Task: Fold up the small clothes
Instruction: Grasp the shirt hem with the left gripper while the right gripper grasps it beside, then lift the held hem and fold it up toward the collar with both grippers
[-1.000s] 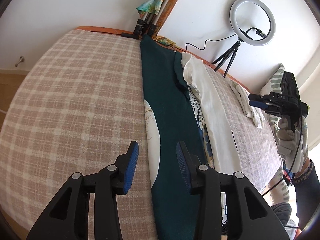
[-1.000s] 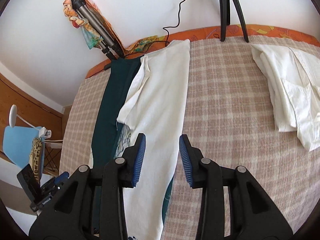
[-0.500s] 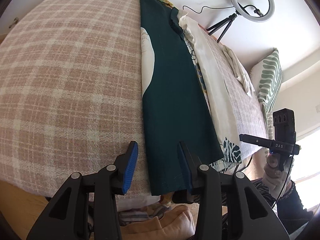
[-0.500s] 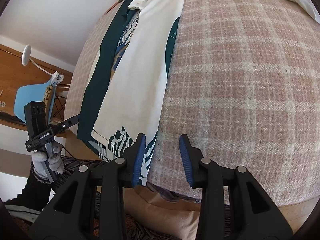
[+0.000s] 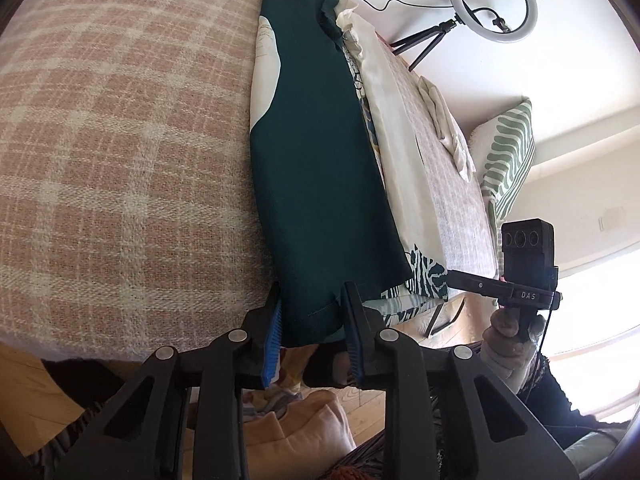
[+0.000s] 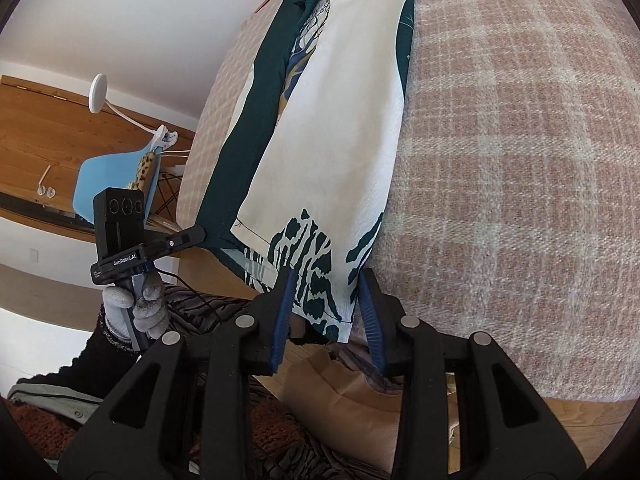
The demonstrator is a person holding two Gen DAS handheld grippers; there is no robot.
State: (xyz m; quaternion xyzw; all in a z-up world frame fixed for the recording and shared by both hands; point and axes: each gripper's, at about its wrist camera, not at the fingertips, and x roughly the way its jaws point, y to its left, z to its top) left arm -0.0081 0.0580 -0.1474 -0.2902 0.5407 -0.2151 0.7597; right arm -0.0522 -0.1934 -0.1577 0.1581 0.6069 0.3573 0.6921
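A long garment lies lengthwise on the checked bed, folded into a narrow strip: a dark green half [image 5: 320, 152] on the left and a cream half [image 6: 344, 120] with a dark green print on the right. Its bottom hem hangs over the near bed edge. My left gripper [image 5: 310, 328] is open with the green hem corner between its jaws. My right gripper [image 6: 326, 308] is open with the printed cream hem corner between its jaws. Each gripper also shows in the other's view, the right [image 5: 520, 280] and the left [image 6: 132, 240].
The pink checked bedspread [image 5: 120, 160] covers the bed. A crumpled white garment [image 5: 444, 120] lies further right, near a green striped pillow [image 5: 508, 160]. A ring light on a tripod [image 5: 492, 0] stands at the back. A blue chair [image 6: 116, 176] stands to the left.
Both grippers have pulled back from over the bed down to its near edge and now straddle the garment's hanging hem corners. Jaws stay open.
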